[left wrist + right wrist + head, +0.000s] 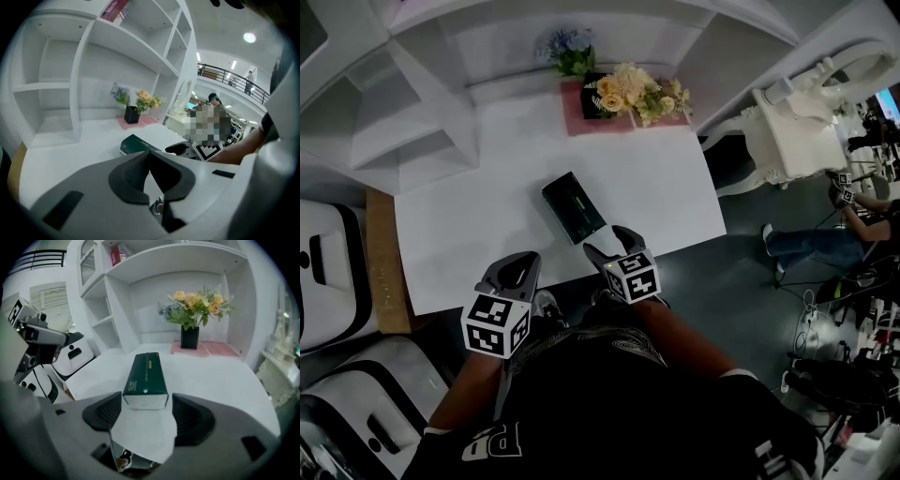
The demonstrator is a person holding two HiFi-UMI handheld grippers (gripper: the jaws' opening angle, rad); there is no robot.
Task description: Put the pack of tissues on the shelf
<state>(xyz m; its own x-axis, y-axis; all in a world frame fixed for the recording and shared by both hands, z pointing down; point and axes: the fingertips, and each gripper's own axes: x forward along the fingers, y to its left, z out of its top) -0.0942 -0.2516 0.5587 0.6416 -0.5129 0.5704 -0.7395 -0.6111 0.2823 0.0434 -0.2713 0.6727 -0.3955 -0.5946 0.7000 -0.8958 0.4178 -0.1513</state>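
Dark green rectangular tissue pack (574,207) lies flat on the white desk (469,225), on the near side of the black vase of yellow flowers (594,101), well apart from it; right gripper (607,242) has its fingers spread wide round the pack's end furthest from the vase, not pinching; left gripper (150,154) further from the vase, fingers closed, empty.

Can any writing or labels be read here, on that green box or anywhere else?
Nothing reads clearly.
pack of tissues: white print along its side, too blurred to read.
books on the top shelf: too small.
shirt: large white letters, upside down, cut off, unclear.
marker cubes: square patterns only, no words.
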